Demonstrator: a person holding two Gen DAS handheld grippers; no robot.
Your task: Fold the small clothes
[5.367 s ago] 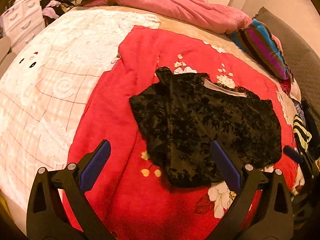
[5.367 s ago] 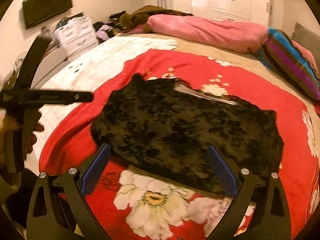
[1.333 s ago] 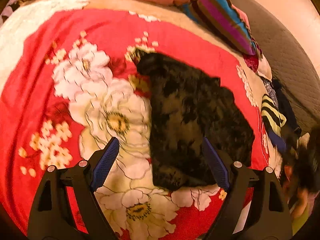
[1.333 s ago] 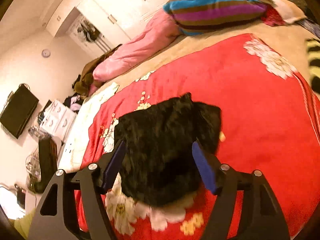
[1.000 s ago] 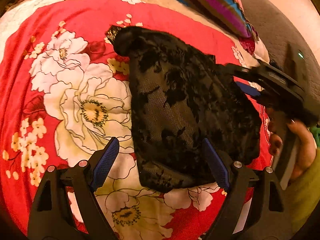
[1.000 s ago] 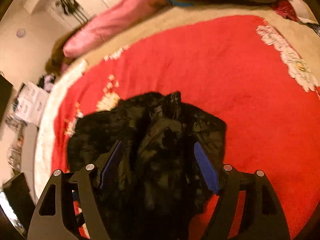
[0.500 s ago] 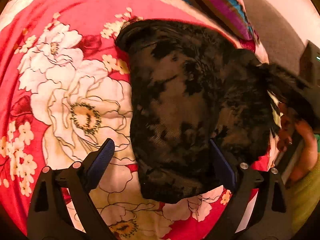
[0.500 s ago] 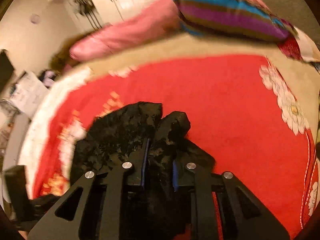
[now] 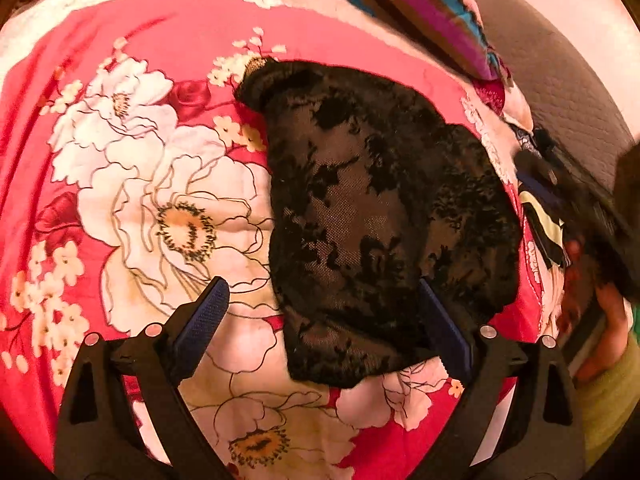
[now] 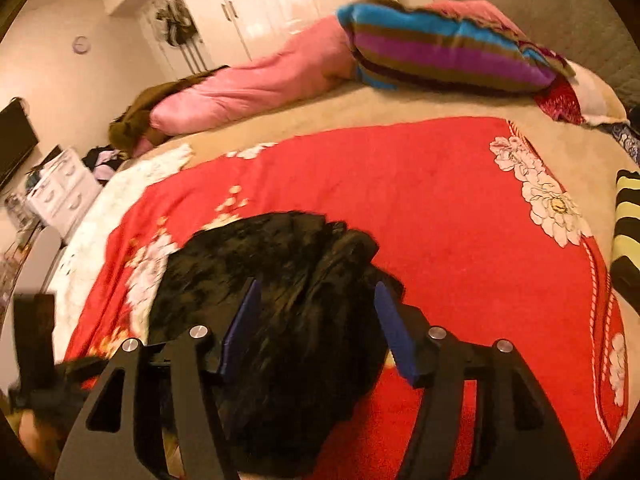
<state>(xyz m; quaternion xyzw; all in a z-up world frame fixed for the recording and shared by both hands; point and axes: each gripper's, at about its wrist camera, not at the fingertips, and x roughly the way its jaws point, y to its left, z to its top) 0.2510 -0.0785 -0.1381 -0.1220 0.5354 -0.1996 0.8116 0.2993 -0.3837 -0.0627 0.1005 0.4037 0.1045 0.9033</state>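
Observation:
A black lace garment (image 9: 380,208) lies folded into a narrow bundle on the red floral blanket (image 9: 180,208). My left gripper (image 9: 320,292) hangs open over the garment's near end, with its pads clear of the fabric. In the right wrist view the same garment (image 10: 260,256) lies under my right gripper (image 10: 316,288). Its jaws are opening, the black cloth sits between them, and the pads do not press on it. The right gripper (image 9: 540,184) also shows blurred at the left view's right edge, held by a hand (image 9: 608,320).
A striped pillow (image 10: 440,52) and a pink duvet (image 10: 260,80) lie along the far side of the bed. A yellow-and-black striped garment (image 10: 626,232) sits at the blanket's right edge. White drawers (image 10: 60,192) stand beyond the bed on the left.
Half a second ago my right gripper was shut on a raised fold of the black garment. Now its jaws stand apart and the fold has dropped. The left gripper has hardly moved.

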